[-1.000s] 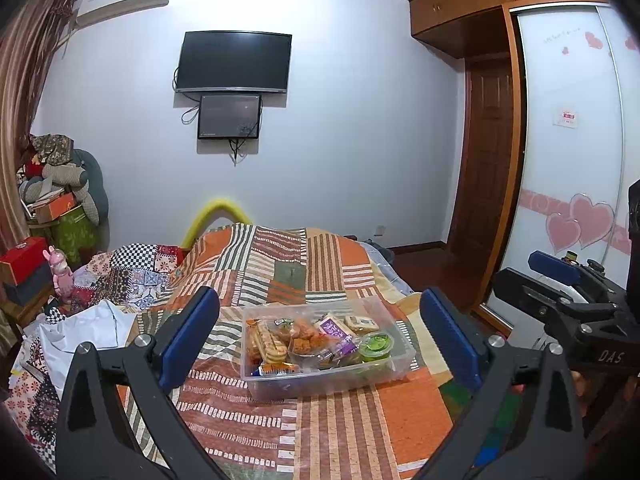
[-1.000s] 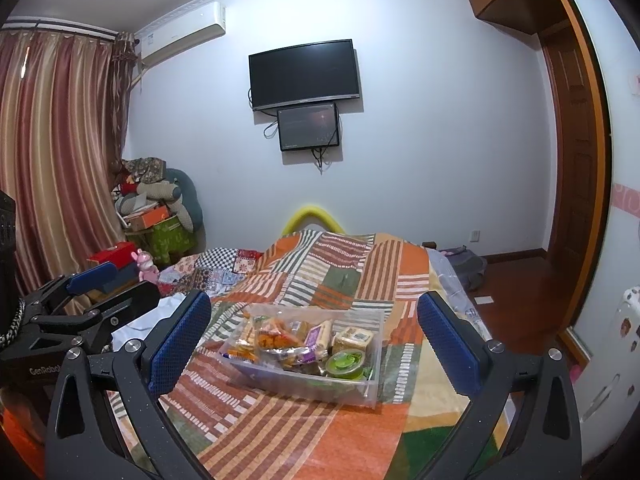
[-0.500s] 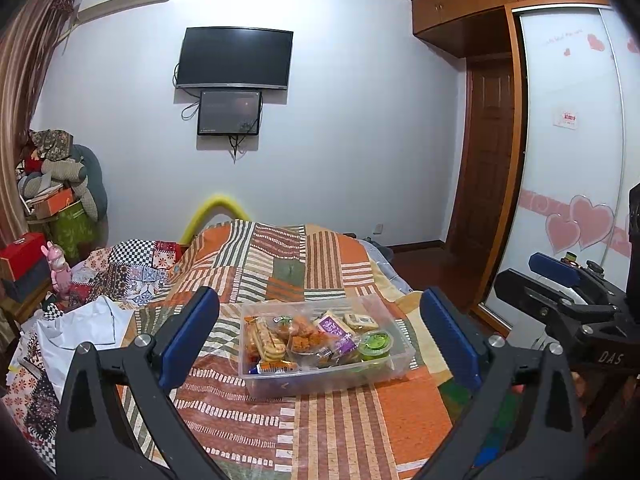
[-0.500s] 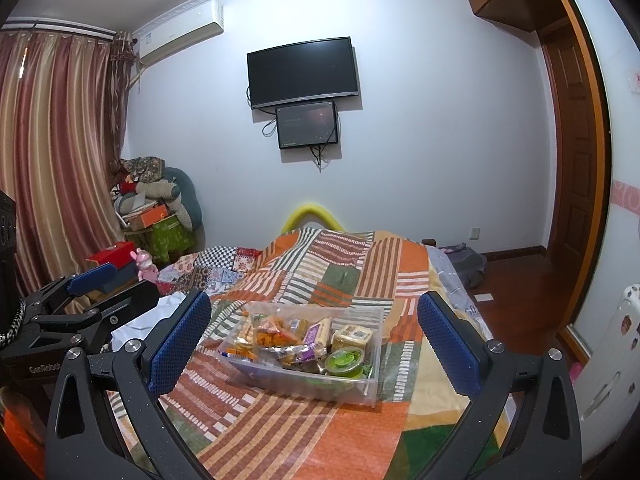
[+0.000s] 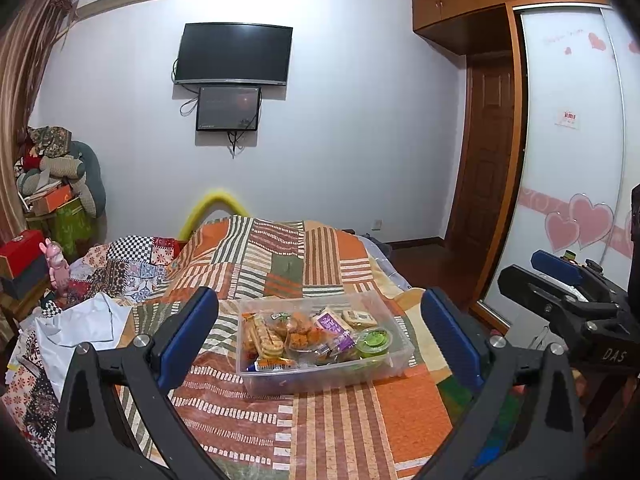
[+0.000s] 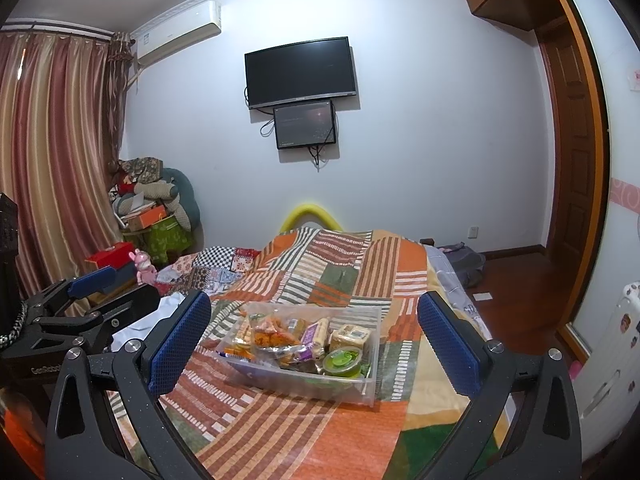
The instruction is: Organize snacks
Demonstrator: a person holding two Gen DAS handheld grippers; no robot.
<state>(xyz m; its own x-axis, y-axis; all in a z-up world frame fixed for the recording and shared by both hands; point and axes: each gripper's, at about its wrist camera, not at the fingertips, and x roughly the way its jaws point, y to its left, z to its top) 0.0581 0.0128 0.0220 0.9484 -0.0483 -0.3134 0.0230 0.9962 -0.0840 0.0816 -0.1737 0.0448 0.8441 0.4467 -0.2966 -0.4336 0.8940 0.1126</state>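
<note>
Both the left gripper (image 5: 320,332) and right gripper (image 6: 314,334) hover spread wide, empty; the clear bin (image 5: 320,376) of snacks (image 5: 304,332) sits mid-bed on the soft quilt (image 5: 340,420); a one-sided lift could tip it and spill the packets.

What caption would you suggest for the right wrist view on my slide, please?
Right gripper open and empty, framing a clear bin of snacks on a patchwork quilt.

Snack labels in the clear bin (image 5: 320,376) are too small to read.
</note>
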